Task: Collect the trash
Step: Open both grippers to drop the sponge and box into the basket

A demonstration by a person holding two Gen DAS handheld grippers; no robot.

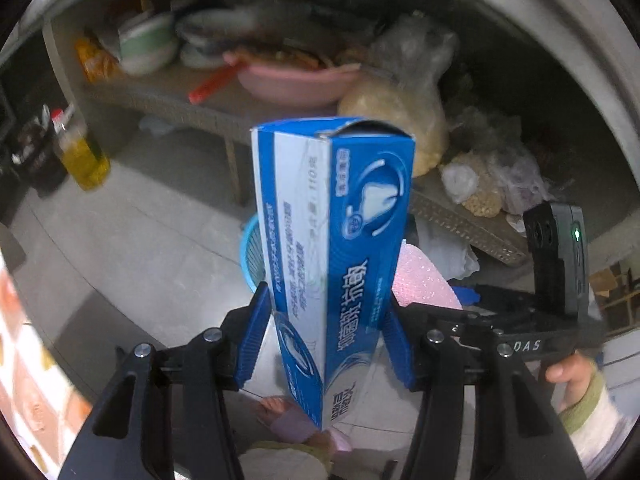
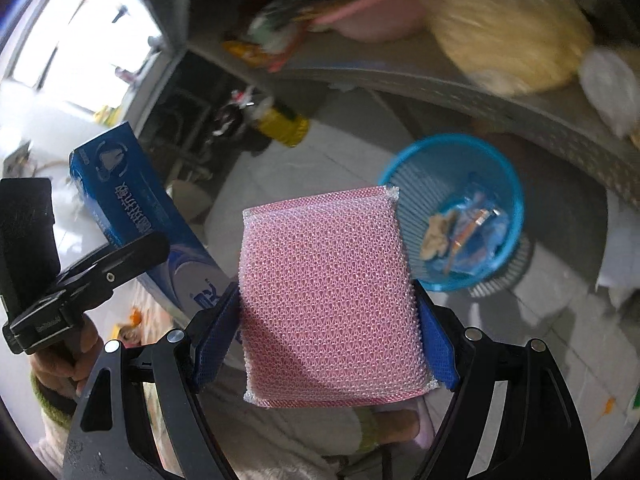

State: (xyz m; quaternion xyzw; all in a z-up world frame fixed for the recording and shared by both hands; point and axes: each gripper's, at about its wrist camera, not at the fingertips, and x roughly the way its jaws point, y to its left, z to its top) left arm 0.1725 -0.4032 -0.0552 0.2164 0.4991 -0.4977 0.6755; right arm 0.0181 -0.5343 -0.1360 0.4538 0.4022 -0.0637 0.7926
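My left gripper (image 1: 326,312) is shut on a blue and white toothpaste box (image 1: 336,232) and holds it upright above the floor. The box also shows at the left of the right wrist view (image 2: 136,208). My right gripper (image 2: 328,320) is shut on a pink mesh scouring sponge (image 2: 324,296); the sponge's edge shows in the left wrist view (image 1: 420,280). A blue plastic waste basket (image 2: 508,184) stands on the floor to the right of the sponge, with several wrappers inside. In the left wrist view only its rim (image 1: 248,248) peeks out behind the box.
A low woven bench (image 1: 180,100) holds a pink basin (image 1: 296,84), bowls and plastic bags of food (image 1: 400,112). A yellow oil bottle (image 1: 80,152) stands on the tiled floor at the left. The person's slippered foot (image 1: 288,420) is below the left gripper.
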